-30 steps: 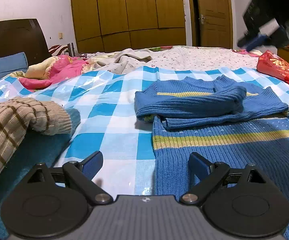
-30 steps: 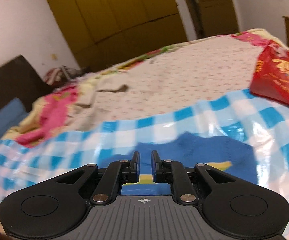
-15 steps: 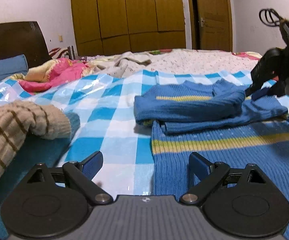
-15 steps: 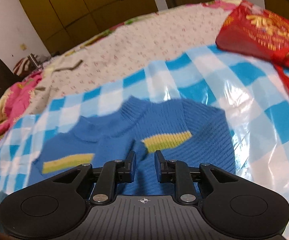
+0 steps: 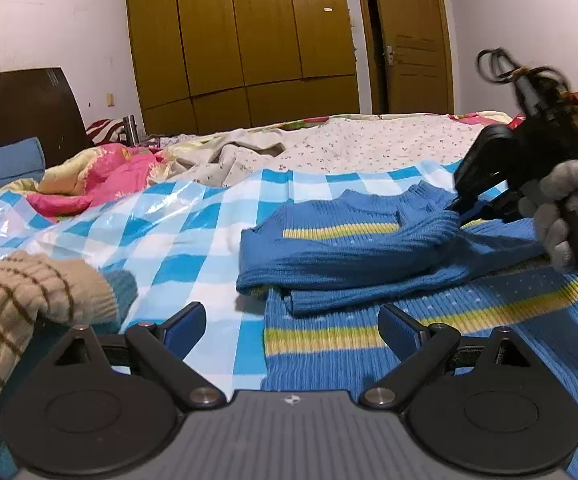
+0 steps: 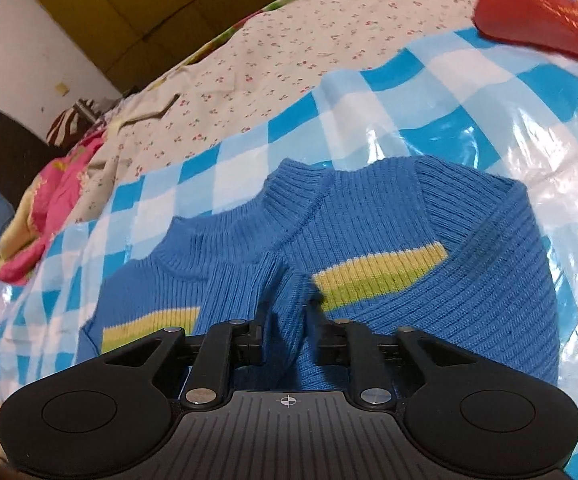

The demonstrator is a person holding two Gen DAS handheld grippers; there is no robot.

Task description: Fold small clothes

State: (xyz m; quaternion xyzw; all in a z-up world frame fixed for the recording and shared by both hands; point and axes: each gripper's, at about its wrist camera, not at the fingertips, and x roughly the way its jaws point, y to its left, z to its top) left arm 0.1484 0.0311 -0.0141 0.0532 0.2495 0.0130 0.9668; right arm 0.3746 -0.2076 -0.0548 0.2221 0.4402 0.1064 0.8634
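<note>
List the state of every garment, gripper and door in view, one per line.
blue sweater: sleeves folded across its chest, flat on the checkered sheet.
right gripper: fingers around a sleeve cuff of the sweater.
left gripper: open, holding nothing.
beige striped sweater: bunched at left.
wardrobe doors: closed.

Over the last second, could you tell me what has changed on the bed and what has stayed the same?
The right gripper came down from above the checked sheet onto the blue sweater, and its fingers now straddle a folded sleeve; whether they grip it is unclear. The left gripper stayed open and low at the sweater's hem, and the sweater's fold and the beige striped garment look unchanged.
</note>
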